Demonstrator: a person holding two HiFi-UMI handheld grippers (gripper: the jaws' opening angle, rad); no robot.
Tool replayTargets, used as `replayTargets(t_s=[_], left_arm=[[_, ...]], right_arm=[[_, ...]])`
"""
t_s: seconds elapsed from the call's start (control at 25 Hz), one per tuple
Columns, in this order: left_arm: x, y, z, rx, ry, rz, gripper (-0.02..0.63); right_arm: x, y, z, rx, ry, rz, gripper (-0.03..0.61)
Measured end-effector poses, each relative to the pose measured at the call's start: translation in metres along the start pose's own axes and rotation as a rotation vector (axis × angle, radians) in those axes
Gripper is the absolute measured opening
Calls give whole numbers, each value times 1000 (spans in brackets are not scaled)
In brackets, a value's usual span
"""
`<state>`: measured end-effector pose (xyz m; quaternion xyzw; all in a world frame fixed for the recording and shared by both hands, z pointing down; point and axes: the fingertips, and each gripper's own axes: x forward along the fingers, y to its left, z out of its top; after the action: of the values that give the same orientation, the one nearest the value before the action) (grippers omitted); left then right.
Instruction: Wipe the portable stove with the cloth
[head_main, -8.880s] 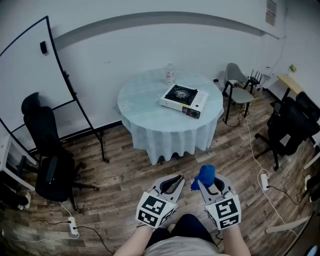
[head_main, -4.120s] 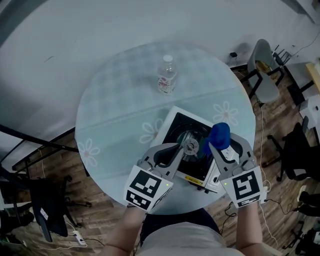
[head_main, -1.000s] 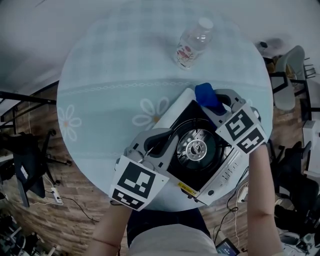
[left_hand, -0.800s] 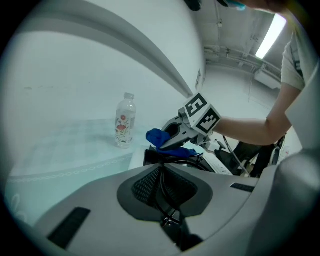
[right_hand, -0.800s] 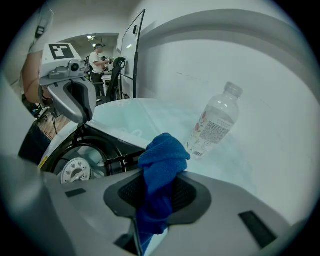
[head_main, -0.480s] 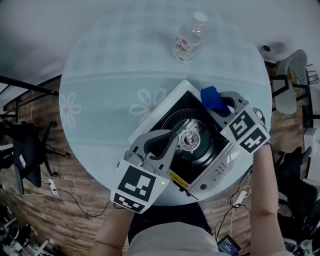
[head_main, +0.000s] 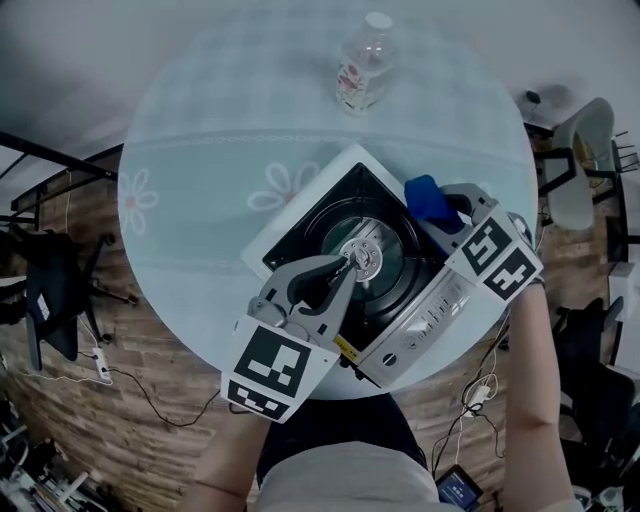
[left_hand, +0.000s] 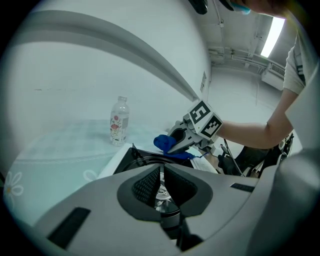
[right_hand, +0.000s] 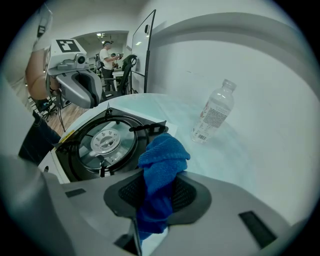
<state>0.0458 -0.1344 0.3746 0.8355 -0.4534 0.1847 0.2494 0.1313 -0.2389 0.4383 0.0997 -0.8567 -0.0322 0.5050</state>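
In right tool (right_hand: 157, 195), blue cloth (right_hand: 162, 157) at stove (right_hand: 75, 167) corner

stove (head_main: 425, 308) near corner: under my left gripper (head_main: 346, 267)
bottle (head_main: 360, 62) label: I can't read it
cloth (head_main: 424, 193) tail: buried in right gripper (head_main: 441, 216)

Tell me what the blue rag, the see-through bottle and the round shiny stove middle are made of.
The soft blue cloth looks like microfibre or terry fabric: fine ribbed loops, matte, floppy folds. The clear bottle is probably thin plastic: see-through walls, a printed label. The round silver burner seems metal: dull grey shine.
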Motion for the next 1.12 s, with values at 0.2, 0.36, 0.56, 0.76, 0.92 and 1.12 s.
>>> replayTargets(t_s=[0.2,0.36,0.56,0.76,0.92,1.12], left_arm=[[2,-15,-1,5,-3,11,40],[3,-30,-6,8,6,12,40],[7,-46,-12,8,11,9,40],[11,-60,-18,15,24,7,40],[13,-71,-22,19,30,7,40],[13,-79,-29,19,37,21,40]], right_arm=[[-9,6,-13,3,-10,17,120],[-15,8,-22,26,-34,26,120],[-22,13,-34,51,-55,30,120],[-30,16,-45,78,-91,5,120],[-35,17,-51,87,-111,-22,120],[-40,18,-57,89,-130,-60,120]])
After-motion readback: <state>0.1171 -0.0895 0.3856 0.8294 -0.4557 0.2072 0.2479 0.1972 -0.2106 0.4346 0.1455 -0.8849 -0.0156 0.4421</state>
